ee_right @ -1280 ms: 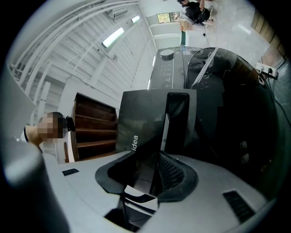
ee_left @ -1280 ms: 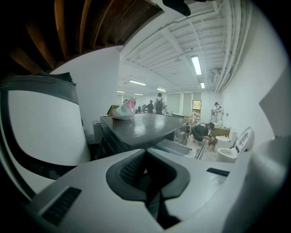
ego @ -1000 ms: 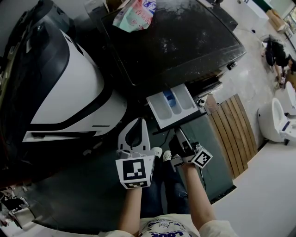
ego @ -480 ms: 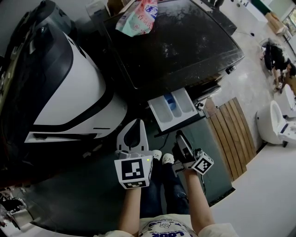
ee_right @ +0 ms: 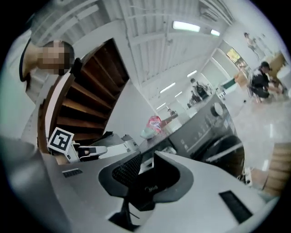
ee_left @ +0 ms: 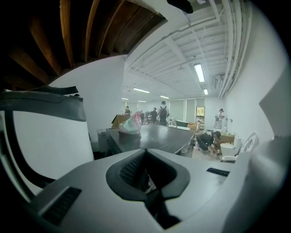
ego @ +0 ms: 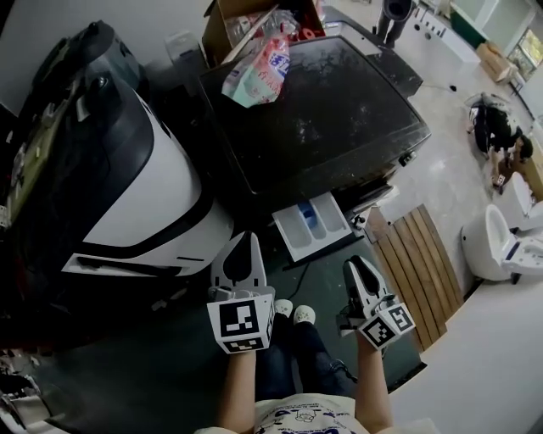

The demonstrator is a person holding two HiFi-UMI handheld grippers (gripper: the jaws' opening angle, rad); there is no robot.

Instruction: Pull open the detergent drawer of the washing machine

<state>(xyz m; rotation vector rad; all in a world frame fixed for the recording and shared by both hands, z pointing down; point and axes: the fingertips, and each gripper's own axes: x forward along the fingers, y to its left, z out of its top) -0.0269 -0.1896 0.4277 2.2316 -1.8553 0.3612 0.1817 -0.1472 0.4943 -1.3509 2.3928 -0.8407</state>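
Note:
The dark washing machine [ego: 322,110] has its white detergent drawer [ego: 312,225] pulled out from the front, with blue showing in one compartment. My left gripper [ego: 252,243] hangs left of and below the drawer, apart from it, with its tips together and nothing held. My right gripper [ego: 355,264] is just right of the drawer front and does not touch it. Its jaws have just been closing; a narrow gap remains and nothing is between them [ee_right: 146,162]. In the left gripper view the jaw tips [ee_left: 144,157] meet in front of the machine top [ee_left: 154,136].
A pink and green bag [ego: 259,72] lies on the machine's top beside a cardboard box [ego: 246,17]. A large black and white appliance [ego: 127,186] stands at left. A wooden slat mat [ego: 420,263] and white toilets [ego: 496,246] are at right; a person crouches [ego: 496,127] farther off.
The right gripper has come away from the drawer front, risen and rolled, so its white side now faces up. The left gripper has risen a little. The drawer stays pulled out.

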